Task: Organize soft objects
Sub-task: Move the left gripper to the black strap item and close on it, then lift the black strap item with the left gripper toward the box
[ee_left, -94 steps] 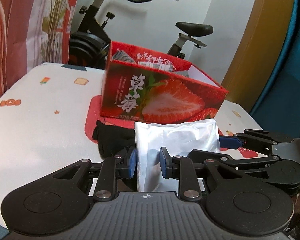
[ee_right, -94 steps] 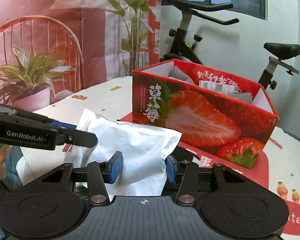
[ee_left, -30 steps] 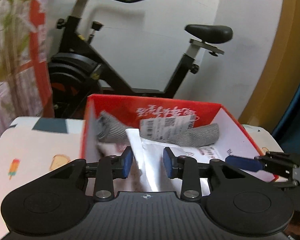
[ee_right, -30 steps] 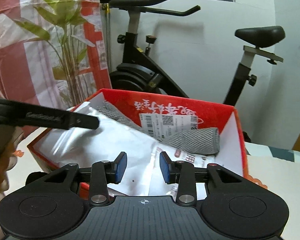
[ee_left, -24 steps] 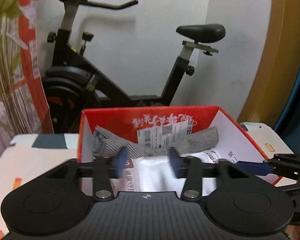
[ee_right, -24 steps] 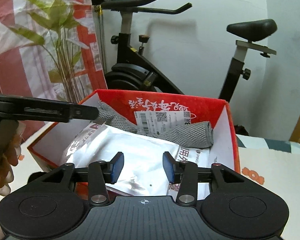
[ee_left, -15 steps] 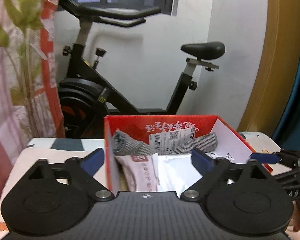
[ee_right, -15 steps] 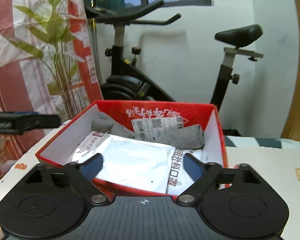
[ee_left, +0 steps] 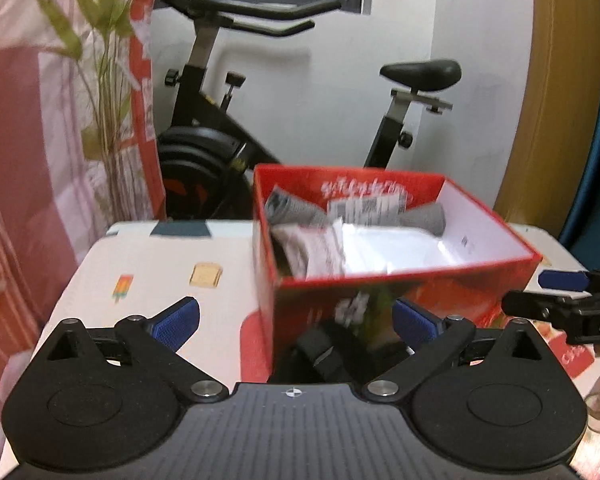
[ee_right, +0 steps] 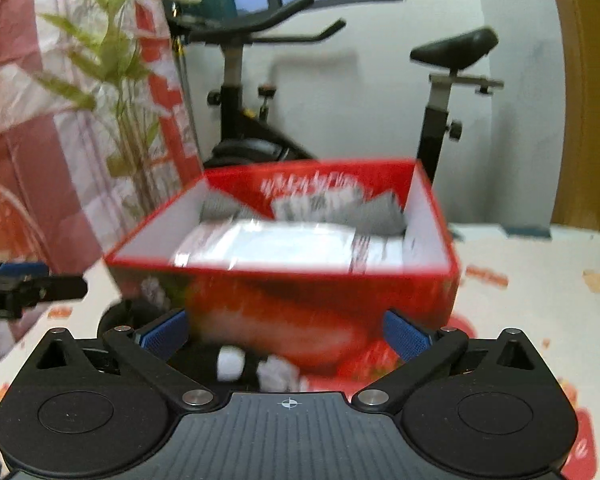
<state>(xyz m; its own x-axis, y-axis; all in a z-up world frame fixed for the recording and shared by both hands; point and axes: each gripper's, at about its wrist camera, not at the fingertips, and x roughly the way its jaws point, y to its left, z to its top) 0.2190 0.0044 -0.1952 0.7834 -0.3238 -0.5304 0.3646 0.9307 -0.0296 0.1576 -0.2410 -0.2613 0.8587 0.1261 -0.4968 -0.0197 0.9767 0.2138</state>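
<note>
1. Pouch, silvery-white, lies inside the red strawberry box at twelve o'clock; that item looks done.
2. Left gripper and right gripper gape wide, empty.
3. Dark soft item outside the box, at six o'clock, probably remains.

The right gripper gapes empty before the red strawberry box; a white pouch lies inside.

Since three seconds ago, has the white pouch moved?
Yes. The white pouch now lies inside the red box; earlier it was in front of it.
</note>
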